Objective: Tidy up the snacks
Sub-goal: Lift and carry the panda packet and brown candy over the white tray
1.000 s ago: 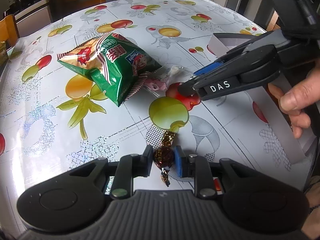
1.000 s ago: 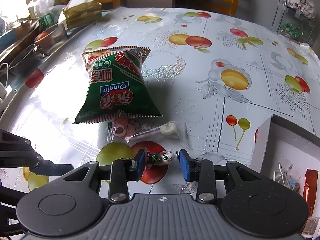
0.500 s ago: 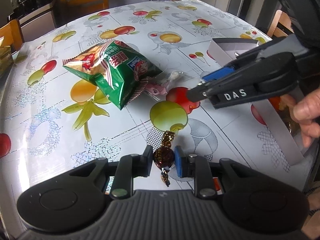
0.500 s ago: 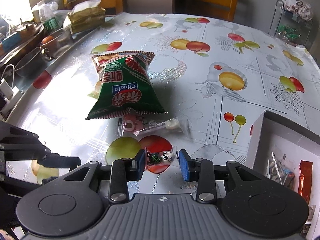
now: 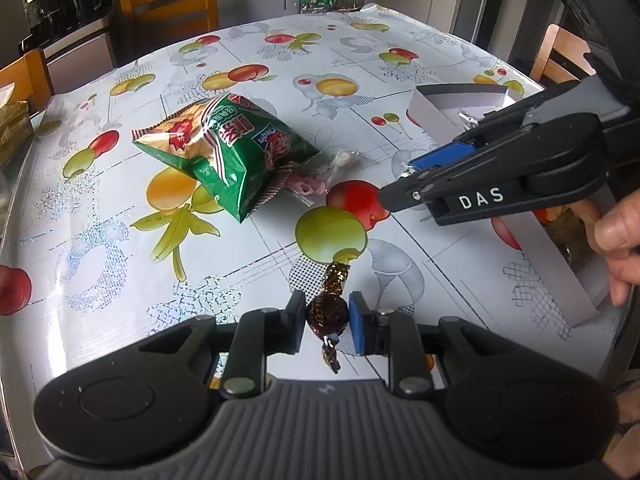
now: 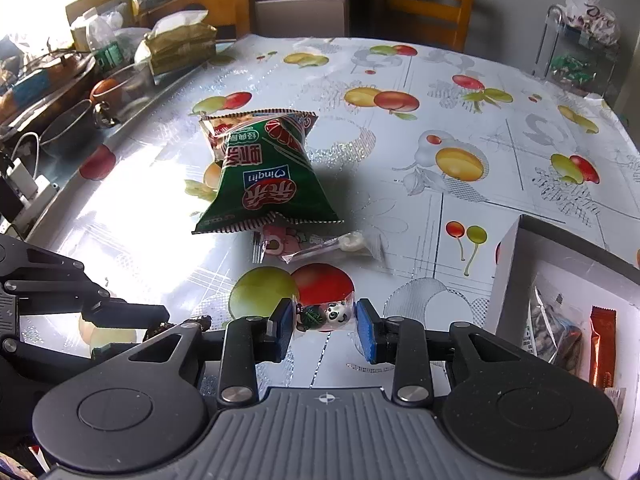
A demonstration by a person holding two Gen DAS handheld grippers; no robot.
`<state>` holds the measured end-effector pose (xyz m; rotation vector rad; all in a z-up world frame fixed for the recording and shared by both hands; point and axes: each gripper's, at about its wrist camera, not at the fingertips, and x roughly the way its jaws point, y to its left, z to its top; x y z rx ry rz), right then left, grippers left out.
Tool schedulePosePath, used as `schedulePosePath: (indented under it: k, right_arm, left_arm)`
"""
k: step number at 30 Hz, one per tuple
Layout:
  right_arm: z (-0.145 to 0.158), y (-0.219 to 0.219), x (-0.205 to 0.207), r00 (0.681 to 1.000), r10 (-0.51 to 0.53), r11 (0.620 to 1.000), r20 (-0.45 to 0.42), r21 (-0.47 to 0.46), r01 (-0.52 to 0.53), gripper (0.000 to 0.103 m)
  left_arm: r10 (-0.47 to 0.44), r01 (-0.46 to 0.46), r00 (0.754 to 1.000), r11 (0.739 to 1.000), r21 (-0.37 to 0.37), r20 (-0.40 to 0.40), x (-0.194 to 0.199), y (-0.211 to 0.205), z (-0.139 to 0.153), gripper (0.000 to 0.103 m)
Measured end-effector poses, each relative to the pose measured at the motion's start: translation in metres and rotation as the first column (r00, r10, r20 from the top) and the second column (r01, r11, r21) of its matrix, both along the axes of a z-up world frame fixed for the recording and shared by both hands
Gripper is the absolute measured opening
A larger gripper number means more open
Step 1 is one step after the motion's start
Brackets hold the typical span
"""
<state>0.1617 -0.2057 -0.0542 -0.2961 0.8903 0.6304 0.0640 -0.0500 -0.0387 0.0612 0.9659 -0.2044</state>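
Note:
My left gripper is shut on a brown foil-wrapped candy held above the tablecloth. My right gripper is shut on a small clear panda candy packet; from the left wrist view it shows as a black arm marked DAS. A green chip bag lies mid-table. A pink packet and a clear-wrapped white sweet lie at the bag's near edge. A white box at the right holds several snacks.
Wooden chairs stand past the far edge of the table. Bowls and pans, cables and gold packets crowd a counter on the left. A rack with sweets stands at the back right. A person's fingers grip the right tool.
Both grippers have drawn back and up from the table, so the chip bag looks farther away. More of the white box has come into the right wrist view. Both candies stay gripped.

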Motion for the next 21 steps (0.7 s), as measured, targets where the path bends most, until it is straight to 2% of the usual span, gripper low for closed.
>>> schedulePosePath:
  k: [11, 21]
  right_arm:
    - [0.014, -0.01, -0.008, 0.999, -0.024, 1.0, 0.034, 0.019, 0.023, 0.035]
    - [0.03, -0.033, -0.012, 0.994, -0.085, 0.996, 0.071, 0.042, 0.082, 0.035]
  left_arm:
    - [-0.013, 0.013, 0.999, 1.0, 0.002, 0.033, -0.006, -0.005, 0.009, 0.02]
    - [-0.072, 0.072, 0.995, 0.997, 0.002, 0.067, -0.002, -0.025, 0.019, 0.02]
